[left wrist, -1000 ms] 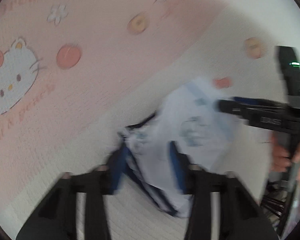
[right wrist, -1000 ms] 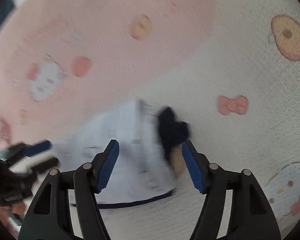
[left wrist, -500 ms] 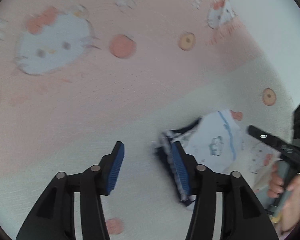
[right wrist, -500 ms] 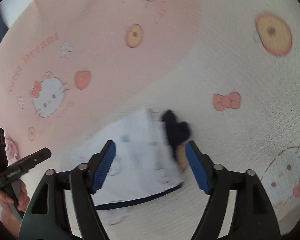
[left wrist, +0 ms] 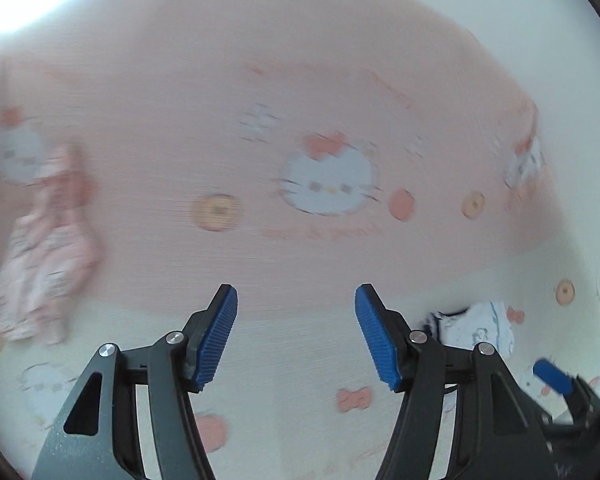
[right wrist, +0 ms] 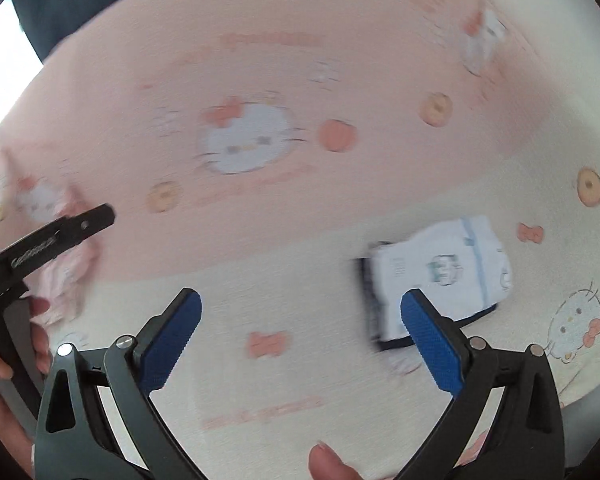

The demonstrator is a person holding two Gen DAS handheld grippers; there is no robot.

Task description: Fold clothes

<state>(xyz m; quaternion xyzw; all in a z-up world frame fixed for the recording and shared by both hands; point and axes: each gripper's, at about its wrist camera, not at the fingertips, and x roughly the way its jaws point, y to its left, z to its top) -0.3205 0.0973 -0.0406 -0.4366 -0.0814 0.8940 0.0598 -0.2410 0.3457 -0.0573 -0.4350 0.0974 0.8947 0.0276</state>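
Both grippers stand wide and hold nothing: the left gripper [left wrist: 296, 336] and the right gripper [right wrist: 300, 340] have just been opening, only the cat-print pink and cream bedsheet [right wrist: 300, 60] between their blue pads. Lower right in the right view lies the folded white garment with dark trim [right wrist: 440, 276]. At left edge lies a crumpled pink patterned garment [left wrist: 40, 264], probably soft, light and limp; best pinched at a hem.
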